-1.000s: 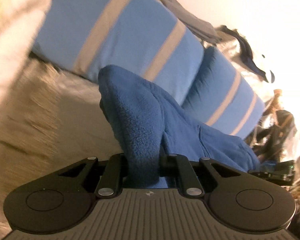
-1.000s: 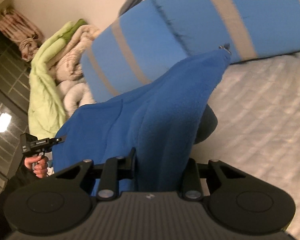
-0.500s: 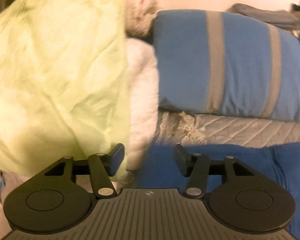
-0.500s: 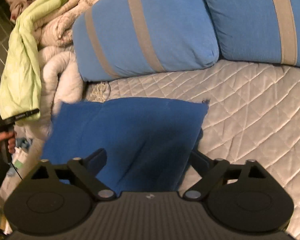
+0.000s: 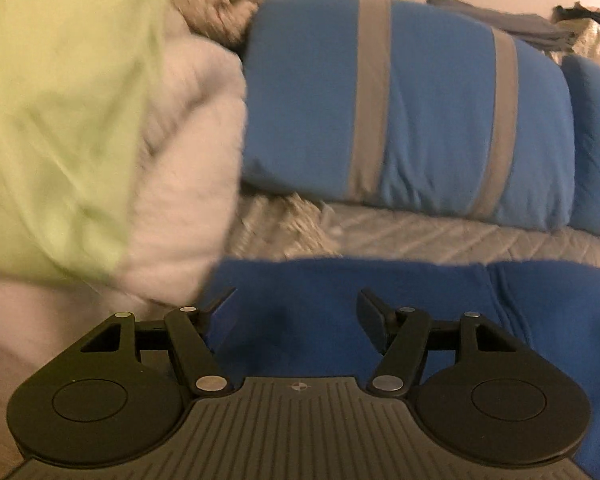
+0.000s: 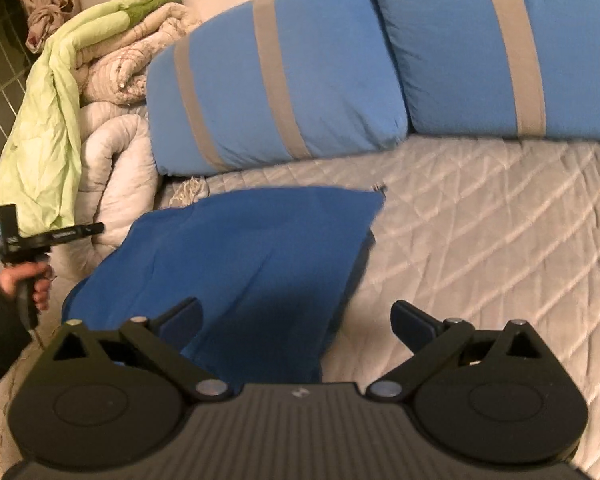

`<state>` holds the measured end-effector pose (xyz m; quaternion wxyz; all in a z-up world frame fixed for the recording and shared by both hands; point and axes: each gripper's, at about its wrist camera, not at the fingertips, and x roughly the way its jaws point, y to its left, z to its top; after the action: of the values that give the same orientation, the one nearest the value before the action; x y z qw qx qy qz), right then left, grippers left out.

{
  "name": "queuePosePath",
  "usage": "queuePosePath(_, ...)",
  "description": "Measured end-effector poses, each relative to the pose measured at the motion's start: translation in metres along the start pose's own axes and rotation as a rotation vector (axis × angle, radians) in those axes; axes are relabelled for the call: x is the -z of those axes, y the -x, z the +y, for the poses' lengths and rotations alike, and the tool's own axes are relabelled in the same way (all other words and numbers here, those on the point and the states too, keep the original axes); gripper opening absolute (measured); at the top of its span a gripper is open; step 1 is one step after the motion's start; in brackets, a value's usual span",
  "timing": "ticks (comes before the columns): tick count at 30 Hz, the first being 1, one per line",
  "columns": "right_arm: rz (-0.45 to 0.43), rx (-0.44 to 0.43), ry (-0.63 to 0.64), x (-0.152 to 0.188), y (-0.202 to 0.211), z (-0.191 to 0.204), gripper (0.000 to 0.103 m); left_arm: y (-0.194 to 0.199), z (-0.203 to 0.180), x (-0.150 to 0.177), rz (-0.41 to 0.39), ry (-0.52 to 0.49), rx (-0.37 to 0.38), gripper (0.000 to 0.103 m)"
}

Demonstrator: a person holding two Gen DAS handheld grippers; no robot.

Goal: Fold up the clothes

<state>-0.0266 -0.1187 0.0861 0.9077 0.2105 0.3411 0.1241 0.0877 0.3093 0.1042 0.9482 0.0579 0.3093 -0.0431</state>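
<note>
Jaws of right gripper (image 6: 296, 320) spread wide, gripping nothing; left gripper (image 5: 296, 308) still opening, pads apparently clear of cloth. Blue fleece garment (image 6: 252, 256) lying flat on quilted bed (image 6: 480, 240); striped pillows (image 6: 276, 92) at twelve o'clock.

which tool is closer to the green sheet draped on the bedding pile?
Left. The left tool sits just below and beside the green sheet, jaws opening over the blue fleece. The right tool is across the fleece, farther off.
</note>
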Motion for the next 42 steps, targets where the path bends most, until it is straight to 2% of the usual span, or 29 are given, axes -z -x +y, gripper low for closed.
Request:
queuePosePath(1, 0.015, 0.001, -0.006, 0.002, -0.001, -0.003, 0.103, -0.008, -0.002, 0.005, 0.005, 0.002, 0.008, 0.063)
queuePosePath(3, 0.029, 0.006, -0.011, 0.004, -0.002, -0.009, 0.103, -0.025, -0.006, 0.017, 0.015, 0.013, 0.007, 0.051)
queuePosePath(4, 0.030, 0.009, -0.013, 0.005, -0.002, -0.012, 0.103, -0.034, -0.007, 0.023, 0.026, 0.020, 0.004, 0.029)
queuePosePath(5, 0.026, 0.015, -0.020, 0.005, -0.001, -0.015, 0.103, -0.042, -0.007, 0.031, 0.034, 0.028, -0.004, 0.010)
queuePosePath(7, 0.018, 0.026, -0.034, 0.006, 0.001, -0.021, 0.103, -0.059, -0.005, 0.050, -0.002, 0.066, -0.013, 0.005)
queuePosePath(9, 0.011, 0.037, -0.050, 0.006, 0.002, -0.027, 0.103, -0.068, -0.011, 0.061, -0.039, 0.064, -0.043, 0.003)
queuePosePath(12, 0.014, 0.035, -0.092, 0.005, 0.002, -0.037, 0.103, -0.072, -0.030, 0.059, -0.035, -0.048, -0.112, 0.003)
queuePosePath(17, 0.015, 0.108, -0.098, 0.002, -0.001, -0.042, 0.103, -0.066, -0.021, 0.061, -0.065, 0.018, -0.077, 0.003)
queuePosePath(22, -0.002, 0.150, -0.052, 0.005, 0.004, -0.041, 0.103, -0.054, -0.034, 0.057, -0.048, -0.046, -0.129, 0.003)
queuePosePath(24, -0.009, 0.168, -0.034, 0.006, 0.006, -0.041, 0.103, -0.046, -0.036, 0.049, -0.030, -0.032, -0.139, 0.003)
queuePosePath(25, -0.012, 0.179, -0.034, 0.005, 0.007, -0.042, 0.103, -0.039, -0.037, 0.045, -0.029, 0.001, -0.131, 0.002)
queuePosePath(27, -0.020, 0.187, -0.037, 0.004, 0.009, -0.044, 0.103, -0.019, -0.042, 0.038, -0.055, 0.074, -0.064, 0.002)
queuePosePath(30, -0.014, 0.213, -0.029, 0.005, 0.009, -0.044, 0.103, 0.003, -0.072, 0.030, -0.075, 0.060, 0.019, 0.002)
queuePosePath(34, 0.019, 0.329, 0.035, 0.008, 0.003, -0.043, 0.103, 0.015, -0.122, 0.023, -0.071, 0.012, 0.103, 0.002)
queuePosePath(37, 0.058, 0.461, 0.073, 0.010, -0.003, -0.047, 0.103, 0.010, -0.155, 0.023, -0.063, -0.040, 0.122, 0.003)
queuePosePath(42, 0.156, 0.650, 0.056, 0.014, -0.014, -0.067, 0.103, -0.014, -0.180, 0.041, -0.068, -0.048, 0.091, 0.002)
